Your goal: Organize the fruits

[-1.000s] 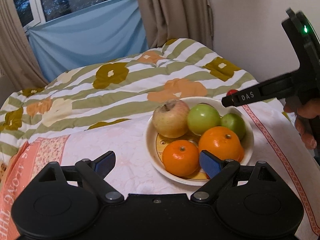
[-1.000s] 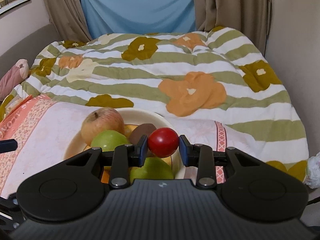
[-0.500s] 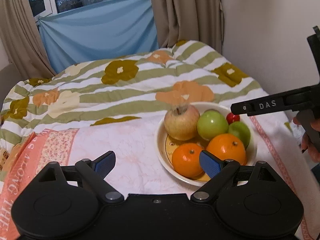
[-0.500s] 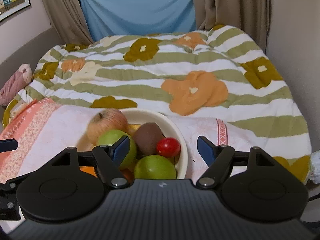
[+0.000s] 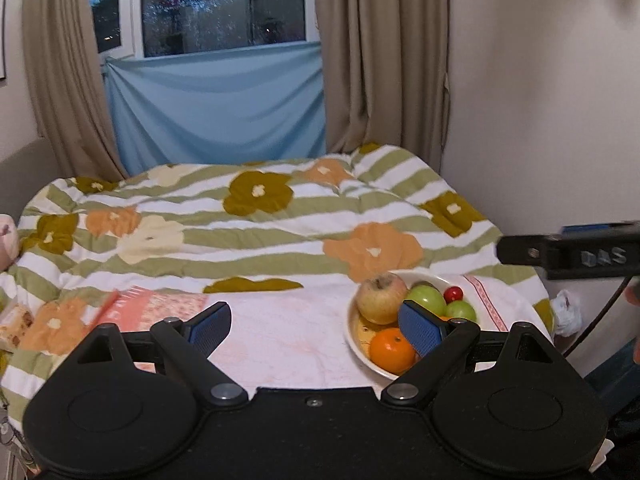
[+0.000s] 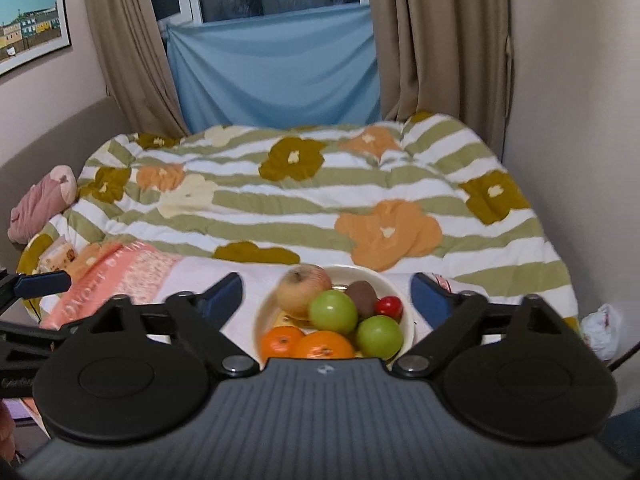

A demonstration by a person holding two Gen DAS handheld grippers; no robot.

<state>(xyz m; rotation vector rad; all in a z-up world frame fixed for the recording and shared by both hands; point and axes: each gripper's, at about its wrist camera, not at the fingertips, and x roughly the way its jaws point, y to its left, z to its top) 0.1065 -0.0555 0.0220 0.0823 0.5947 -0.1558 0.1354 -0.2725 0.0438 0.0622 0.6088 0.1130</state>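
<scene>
A cream bowl (image 6: 404,300) sits on a white cloth on the bed. It holds a yellow-red apple (image 6: 303,289), two green apples (image 6: 333,311), two oranges (image 6: 324,345), a brown fruit (image 6: 362,295) and a small red fruit (image 6: 390,305). My right gripper (image 6: 326,296) is open and empty, pulled back above the bowl. In the left wrist view the bowl (image 5: 354,336) lies at the right, and my left gripper (image 5: 316,326) is open and empty over the cloth to its left. The right gripper's finger (image 5: 568,252) shows at that view's right edge.
A striped, flowered quilt (image 6: 312,192) covers the bed behind the bowl. A pink-bordered cloth (image 5: 160,308) lies at the left. A wall (image 5: 540,100) stands on the right, curtains and a window at the back. A pink soft toy (image 6: 40,204) lies at far left.
My right gripper opened and let the small red fruit go into the bowl, then drew back. Both grippers have pulled back and up from the bowl.
</scene>
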